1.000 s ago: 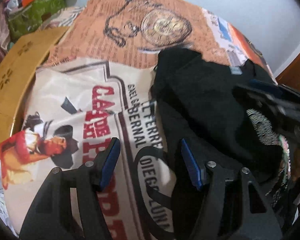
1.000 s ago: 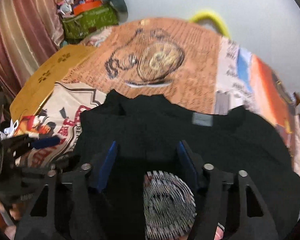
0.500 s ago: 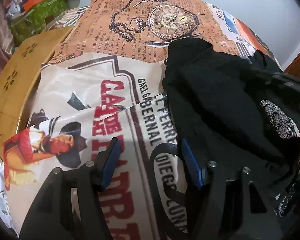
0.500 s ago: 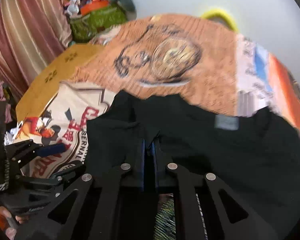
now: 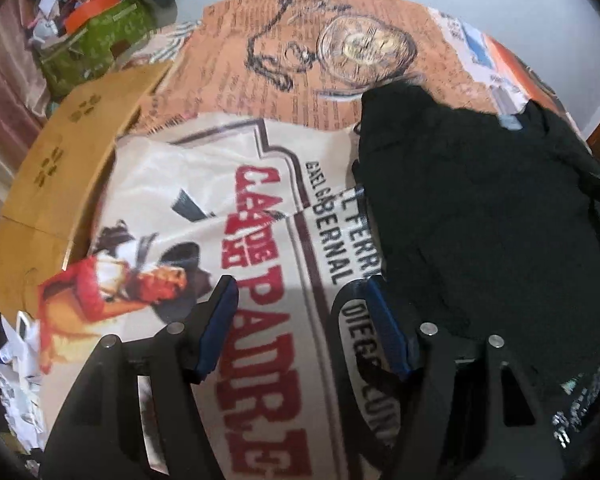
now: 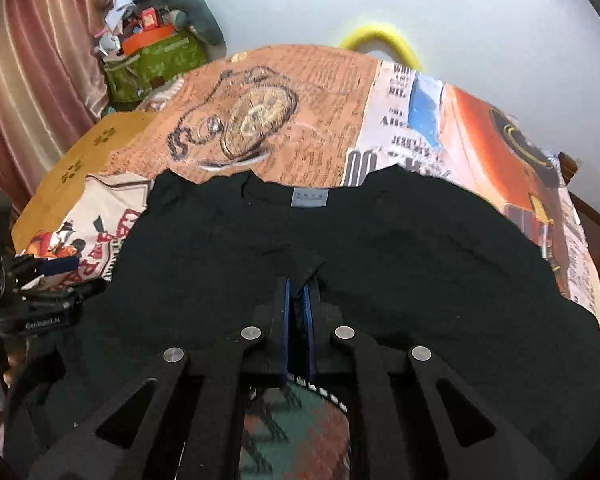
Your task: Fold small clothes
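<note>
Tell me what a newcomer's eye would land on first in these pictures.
The black t-shirt spread across the middle, a fold of it pinched in the shut jaws of the right gripper. To its left lies a cream poster cloth with bold red lettering, under the open left gripper. Beyond both lies an orange pocket-watch print.

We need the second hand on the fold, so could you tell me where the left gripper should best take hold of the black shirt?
Probably the black shirt at its near-left edge, just ahead of the left gripper. Its open jaws hang beside that loose hem, so slide in sideways from the printed cloth; the right gripper already pinches a raised fold.
</note>
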`<state>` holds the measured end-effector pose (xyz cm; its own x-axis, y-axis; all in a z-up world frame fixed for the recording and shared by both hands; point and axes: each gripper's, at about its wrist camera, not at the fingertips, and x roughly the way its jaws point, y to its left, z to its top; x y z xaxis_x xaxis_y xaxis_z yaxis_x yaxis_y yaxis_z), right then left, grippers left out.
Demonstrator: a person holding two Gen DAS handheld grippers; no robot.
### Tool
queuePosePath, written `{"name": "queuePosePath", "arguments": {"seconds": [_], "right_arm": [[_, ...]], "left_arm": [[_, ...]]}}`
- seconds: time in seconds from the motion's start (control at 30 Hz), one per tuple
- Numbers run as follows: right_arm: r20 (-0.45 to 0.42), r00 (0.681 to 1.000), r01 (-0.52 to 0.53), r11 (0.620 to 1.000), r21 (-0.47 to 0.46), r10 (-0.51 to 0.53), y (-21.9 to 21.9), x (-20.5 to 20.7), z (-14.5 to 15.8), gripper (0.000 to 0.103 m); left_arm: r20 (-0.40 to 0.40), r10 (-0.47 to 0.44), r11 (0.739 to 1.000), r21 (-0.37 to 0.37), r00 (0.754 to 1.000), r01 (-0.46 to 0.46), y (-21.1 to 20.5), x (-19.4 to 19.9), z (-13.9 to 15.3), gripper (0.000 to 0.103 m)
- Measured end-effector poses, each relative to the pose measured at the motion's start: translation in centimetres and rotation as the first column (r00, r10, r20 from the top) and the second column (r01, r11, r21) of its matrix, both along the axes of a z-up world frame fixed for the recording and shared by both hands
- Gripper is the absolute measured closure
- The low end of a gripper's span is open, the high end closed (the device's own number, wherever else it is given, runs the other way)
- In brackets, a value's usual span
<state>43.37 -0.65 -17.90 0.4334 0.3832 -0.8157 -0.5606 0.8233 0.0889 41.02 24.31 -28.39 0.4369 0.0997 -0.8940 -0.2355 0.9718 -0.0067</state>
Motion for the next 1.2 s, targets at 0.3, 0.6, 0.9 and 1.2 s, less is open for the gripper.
{"name": "queuePosePath", "arguments": {"seconds": [0.3, 0.6, 0.9, 1.2], "right_arm": [[0.022, 1.000, -0.022, 0.998, 0.060, 0.021, -2.9, -3.9, 1.8, 0.089], [0.021, 1.000, 0.015, 0.999, 0.036, -0.016, -8.0, -8.7, 2.7, 0.065], [0.086, 0.987, 0.131, 0.991, 0.020, -0.133, -16.0, -11.4, 4.9, 0.052], [0.051, 0.953, 0.294, 0.951, 0.094, -0.299, -23.0, -10.6, 4.6, 0.049]], "left_arm": [[0.099, -0.073, 0.995, -0.055, 0.992, 0.079, -3.3, -2.0, 5.3, 0.031], [-0.028, -0.086, 0.981, 0.175, 0.996, 0.089, -5.4, -3.9, 1.1, 0.024], [-0.037, 0.010, 0.972, 0.236, 0.999, -0.001, -3.4, -6.8, 3.3, 0.023], [0.091, -0.034, 0.989, 0.148, 0.995, 0.020, -6.8, -6.0, 8.3, 0.020]]}}
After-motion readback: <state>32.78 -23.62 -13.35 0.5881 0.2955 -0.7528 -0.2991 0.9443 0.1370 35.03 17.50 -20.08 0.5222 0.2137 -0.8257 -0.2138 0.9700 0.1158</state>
